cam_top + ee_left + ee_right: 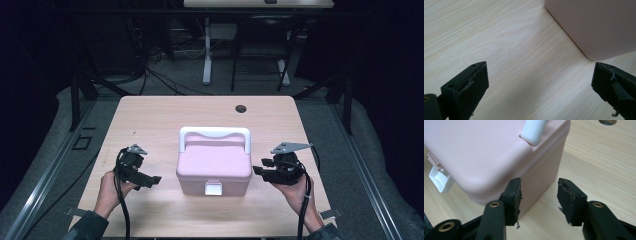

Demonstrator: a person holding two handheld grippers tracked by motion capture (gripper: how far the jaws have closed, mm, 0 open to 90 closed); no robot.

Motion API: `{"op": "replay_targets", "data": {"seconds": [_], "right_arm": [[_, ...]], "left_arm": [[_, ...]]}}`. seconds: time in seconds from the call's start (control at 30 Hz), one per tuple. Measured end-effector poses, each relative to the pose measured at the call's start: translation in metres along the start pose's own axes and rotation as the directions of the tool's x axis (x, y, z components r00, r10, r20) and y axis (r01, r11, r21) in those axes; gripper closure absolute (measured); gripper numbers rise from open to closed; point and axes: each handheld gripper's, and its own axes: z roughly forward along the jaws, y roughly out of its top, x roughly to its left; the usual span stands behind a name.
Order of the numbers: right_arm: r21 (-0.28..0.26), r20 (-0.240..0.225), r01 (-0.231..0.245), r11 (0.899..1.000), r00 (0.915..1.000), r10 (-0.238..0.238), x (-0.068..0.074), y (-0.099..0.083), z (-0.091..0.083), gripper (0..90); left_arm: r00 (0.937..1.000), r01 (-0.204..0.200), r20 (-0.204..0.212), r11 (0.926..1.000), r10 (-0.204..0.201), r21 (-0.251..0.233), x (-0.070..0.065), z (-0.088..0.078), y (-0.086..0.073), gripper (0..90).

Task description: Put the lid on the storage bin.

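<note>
wooden bench (150,120) bearing a pink lidded box (214,167) at centre, white handle (215,133) folded back, white latch (213,188) front. box likely rigid, light, smooth-sided; best taken by handle or latch. left gripper (150,180) fingers wide open, empty; right gripper (258,171) fingers part open beside box corner, gripping nothing.

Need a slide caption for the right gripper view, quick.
Right tongs, jaws apart and empty, aimed at the corner of a closed pink box with white handle and latch on the wooden table.
</note>
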Motion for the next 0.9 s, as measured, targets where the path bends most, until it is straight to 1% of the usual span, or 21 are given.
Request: {"op": "replay_targets", "data": {"seconds": [0.2, 0.33, 0.37, 0.4, 0.43, 0.5, 0.53, 0.6, 0.63, 0.7, 0.8, 0.83, 0.87, 0.9], "right_arm": [[0.01, 0.011, -0.01, 1.0, 0.9999, 0.01, -0.005, -0.005, -0.002, 38.7], [0.012, 0.05, -0.016, 1.0, 0.9987, 0.015, -0.012, -0.012, -0.005, 28.4], [0.008, 0.058, -0.028, 1.0, 0.9979, 0.028, -0.014, -0.015, -0.006, 26.5], [0.019, 0.072, -0.027, 0.999, 0.9971, 0.026, -0.018, -0.017, -0.007, 23.5], [0.022, 0.088, -0.036, 0.999, 0.9955, 0.034, -0.021, -0.02, -0.008, 20.7], [0.029, 0.096, -0.07, 0.997, 0.9931, 0.066, -0.028, -0.028, -0.009, 16.6], [0.035, 0.114, -0.079, 0.996, 0.9907, 0.074, -0.031, -0.031, -0.008, 14.1], [0.044, 0.126, -0.101, 0.994, 0.9875, 0.095, -0.037, -0.039, -0.008, 11.5], [0.057, 0.145, -0.1, 0.993, 0.9853, 0.091, -0.04, -0.041, -0.008, 8.8], [0.065, 0.151, -0.106, 0.992, 0.9839, 0.095, -0.043, -0.045, -0.008, 4.5], [0.082, 0.159, -0.117, 0.99, 0.9819, 0.103, -0.046, -0.048, -0.006, 0.4], [0.082, 0.161, -0.123, 0.989, 0.9809, 0.109, -0.047, -0.049, -0.005, 0.0], [0.09, 0.167, -0.119, 0.989, 0.9806, 0.103, -0.048, -0.05, -0.004, 0.0], [0.1, 0.168, -0.119, 0.988, 0.9806, 0.101, -0.049, -0.05, -0.003, 0.0]], "left_arm": [[1.0, 0.002, -0.009, 1.0, -0.002, -0.002, 0.002, -0.001, -0.001, 0.2], [0.9998, 0.007, -0.018, 1.0, -0.007, -0.005, 0.004, -0.001, -0.002, 0.1], [0.9998, 0.007, -0.017, 1.0, -0.007, -0.003, 0.005, -0.001, -0.003, 0.1], [0.9998, 0.007, -0.017, 1.0, -0.008, -0.005, 0.006, 0.0, -0.003, 0.1], [0.9998, 0.008, -0.019, 1.0, -0.008, -0.005, 0.006, 0.0, -0.003, 0.1], [0.9997, 0.011, -0.023, 0.9999, -0.012, -0.008, 0.007, 0.001, -0.004, 0.1], [0.9997, 0.009, -0.023, 0.9999, -0.009, -0.007, 0.007, 0.001, -0.004, 0.1], [0.9995, 0.005, -0.032, 1.0, -0.005, -0.003, 0.007, 0.003, -0.004, 0.1], [0.9994, 0.001, -0.035, 1.0, -0.001, 0.0, 0.008, 0.003, -0.004, 0.1], [0.9991, 0.001, -0.042, 1.0, -0.001, 0.003, 0.009, 0.004, -0.004, 0.1], [0.9991, 0.004, -0.041, 1.0, -0.004, 0.003, 0.011, 0.005, -0.004, 0.1], [0.999, 0.006, -0.044, 1.0, -0.006, -0.001, 0.011, 0.005, -0.004, 0.1], [0.9993, 0.009, -0.037, 1.0, -0.009, -0.001, 0.012, 0.005, -0.005, 0.1], [0.999, 0.009, -0.044, 1.0, -0.009, -0.002, 0.013, 0.004, -0.005, 0.1]]}}
